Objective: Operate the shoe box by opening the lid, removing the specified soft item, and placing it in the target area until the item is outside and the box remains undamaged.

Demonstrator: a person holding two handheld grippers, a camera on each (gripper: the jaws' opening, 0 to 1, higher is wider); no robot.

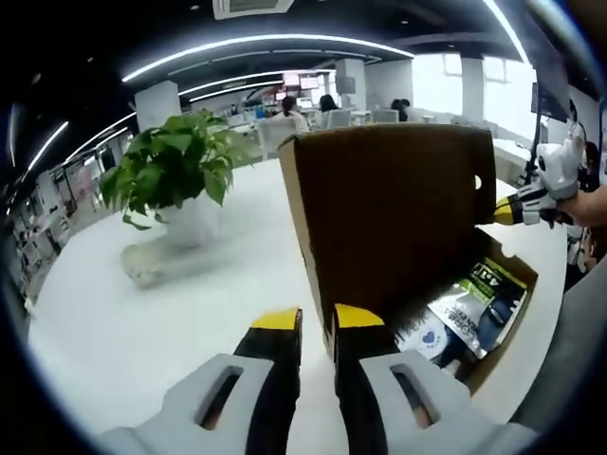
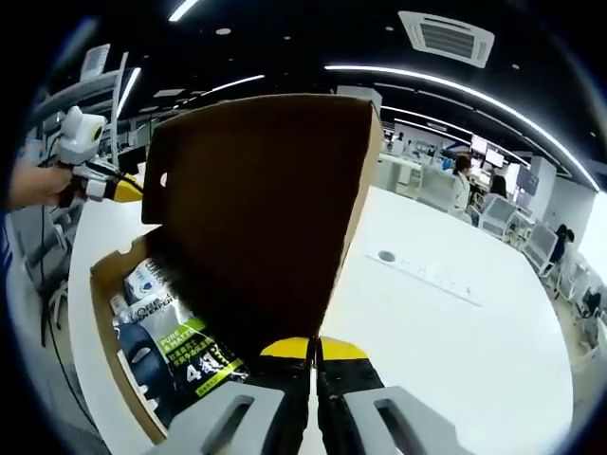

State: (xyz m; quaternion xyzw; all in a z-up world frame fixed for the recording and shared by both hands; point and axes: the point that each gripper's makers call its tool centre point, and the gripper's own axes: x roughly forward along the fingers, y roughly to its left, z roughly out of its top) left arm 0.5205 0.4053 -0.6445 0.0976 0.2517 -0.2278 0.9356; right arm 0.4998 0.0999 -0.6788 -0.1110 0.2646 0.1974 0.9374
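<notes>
Lid (image 1: 389,213) of the shoe box (image 1: 517,284) stands upright, its brown inside facing the opening — packets (image 1: 474,303) lie in the box on the white table (image 1: 142,322). Left gripper (image 1: 318,318) sits near the lid's edge, jaws slightly parted, holding nothing. Right gripper (image 2: 314,348) — jaws pressed together at the lid's lower edge; whether they pinch it, cannot tell. Open tabletop lies beside the box, a potted plant (image 1: 175,171) beyond
</notes>
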